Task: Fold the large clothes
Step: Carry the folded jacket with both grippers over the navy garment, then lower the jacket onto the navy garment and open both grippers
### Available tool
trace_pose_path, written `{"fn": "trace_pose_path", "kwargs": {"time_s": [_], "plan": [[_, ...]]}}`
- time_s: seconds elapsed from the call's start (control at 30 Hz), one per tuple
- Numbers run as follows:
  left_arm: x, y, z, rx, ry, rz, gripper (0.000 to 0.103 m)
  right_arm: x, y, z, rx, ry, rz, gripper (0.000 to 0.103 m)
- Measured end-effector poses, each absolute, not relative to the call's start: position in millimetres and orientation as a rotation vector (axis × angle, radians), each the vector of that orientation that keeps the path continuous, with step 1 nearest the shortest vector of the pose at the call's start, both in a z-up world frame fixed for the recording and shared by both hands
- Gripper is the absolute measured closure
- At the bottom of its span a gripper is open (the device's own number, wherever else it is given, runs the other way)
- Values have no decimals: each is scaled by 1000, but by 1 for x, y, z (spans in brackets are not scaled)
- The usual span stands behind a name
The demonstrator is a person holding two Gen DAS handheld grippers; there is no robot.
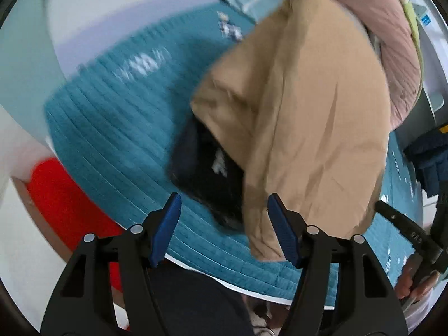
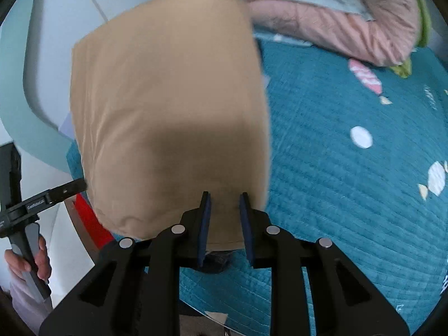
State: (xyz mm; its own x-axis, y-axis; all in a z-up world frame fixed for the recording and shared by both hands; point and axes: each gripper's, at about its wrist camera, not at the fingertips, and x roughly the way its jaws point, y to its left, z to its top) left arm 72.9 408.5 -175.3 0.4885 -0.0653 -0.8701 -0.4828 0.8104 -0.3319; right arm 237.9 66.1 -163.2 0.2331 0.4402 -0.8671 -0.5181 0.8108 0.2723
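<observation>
Tan garment [image 2: 168,117], large, lifted over a teal quilt [image 2: 336,182]; lower hem passes between the fingers of the right gripper [image 2: 224,221], which stand narrow with the cloth between them, though pad contact cannot be told. Left gripper [image 1: 224,232] released, jaws wide, blue pads bare, the garment's edge just beside its right finger. Dark clothing [image 1: 207,173] lies on the quilt under the tan cloth. Pink bedding [image 2: 350,28] at the far edge. Red item [image 1: 64,196] beside the bed. Views blurred
</observation>
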Motion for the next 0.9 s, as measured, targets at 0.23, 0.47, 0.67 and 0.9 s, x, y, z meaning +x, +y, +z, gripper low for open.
{"fn": "trace_pose_path", "kwargs": {"time_s": [0.23, 0.47, 0.67, 0.9], "plan": [[124, 409, -86, -602, 799, 125, 38, 283, 111, -97, -10, 1039, 764, 82], [248, 422, -129, -638, 896, 149, 42, 339, 184, -117, 7, 1147, 771, 84], [308, 441, -178, -537, 1018, 308, 40, 394, 206, -166, 73, 1291, 775, 103], [322, 451, -200, -493, 1029, 349, 39, 405, 225, -186, 7, 1274, 740, 103]]}}
